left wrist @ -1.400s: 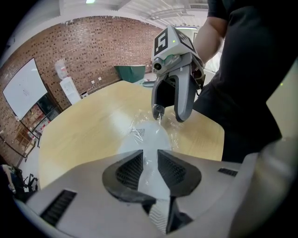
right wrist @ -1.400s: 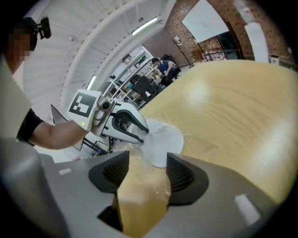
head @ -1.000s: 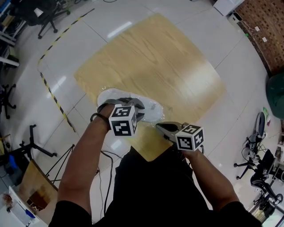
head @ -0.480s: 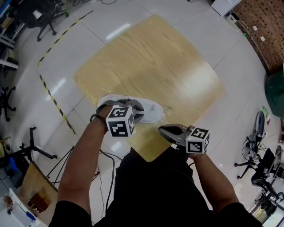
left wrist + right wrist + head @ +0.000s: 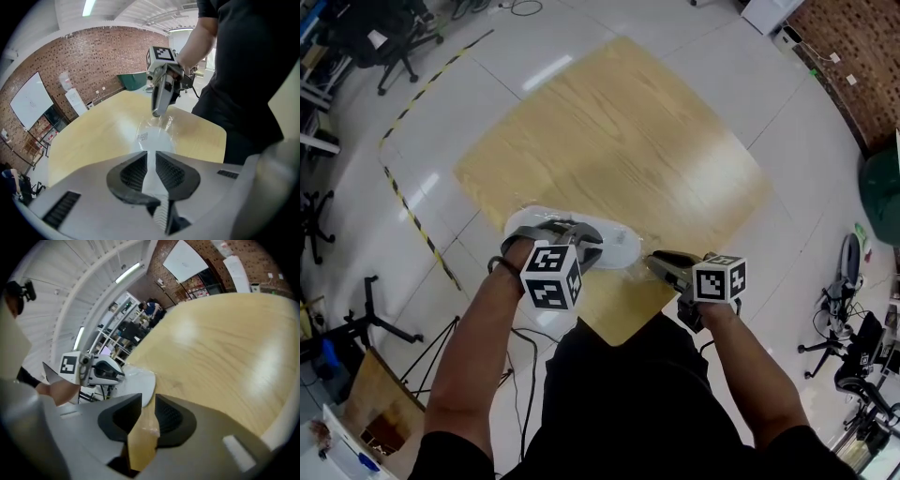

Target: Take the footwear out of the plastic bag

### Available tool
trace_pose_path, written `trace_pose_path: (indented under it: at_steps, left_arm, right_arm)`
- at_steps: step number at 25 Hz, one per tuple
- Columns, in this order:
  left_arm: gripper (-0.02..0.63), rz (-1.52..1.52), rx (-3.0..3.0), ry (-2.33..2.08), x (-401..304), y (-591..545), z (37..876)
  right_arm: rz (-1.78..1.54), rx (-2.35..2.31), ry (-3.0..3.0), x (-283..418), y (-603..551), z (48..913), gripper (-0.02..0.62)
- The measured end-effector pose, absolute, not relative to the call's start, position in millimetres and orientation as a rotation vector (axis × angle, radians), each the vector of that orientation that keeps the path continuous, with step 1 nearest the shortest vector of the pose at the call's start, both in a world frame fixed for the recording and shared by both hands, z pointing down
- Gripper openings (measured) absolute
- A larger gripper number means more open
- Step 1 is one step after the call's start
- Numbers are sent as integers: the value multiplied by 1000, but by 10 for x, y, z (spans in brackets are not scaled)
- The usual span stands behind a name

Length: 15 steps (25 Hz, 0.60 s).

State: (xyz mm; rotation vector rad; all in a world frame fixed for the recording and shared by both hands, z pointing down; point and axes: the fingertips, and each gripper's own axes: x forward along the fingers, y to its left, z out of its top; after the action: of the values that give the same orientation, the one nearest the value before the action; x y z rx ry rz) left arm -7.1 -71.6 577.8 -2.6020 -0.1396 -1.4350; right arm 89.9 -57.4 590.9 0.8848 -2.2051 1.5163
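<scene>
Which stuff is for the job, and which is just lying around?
For the job: white footwear, its plastic bag, left gripper with jaws closing around them, right gripper with jaws opening beside the bag, nothing clearly between.
Just around: office chair, black stand, striped floor tape.

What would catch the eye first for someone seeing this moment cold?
White footwear inside a clear plastic bag lies by the near-left edge of the yellow wooden table. The left gripper sits over it, jaws closing with the footwear between them. The right gripper, at the bag's end, is opening, with tabletop showing between its jaws.
</scene>
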Motion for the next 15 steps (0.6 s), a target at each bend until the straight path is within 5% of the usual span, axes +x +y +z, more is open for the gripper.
trace_pose_path:
  at_steps: [15]
  left_arm:
    - [61, -1411, -2578, -105, -23, -659, 5772]
  right_arm:
    - [1638, 910, -2012, 603, -648, 6146, 103]
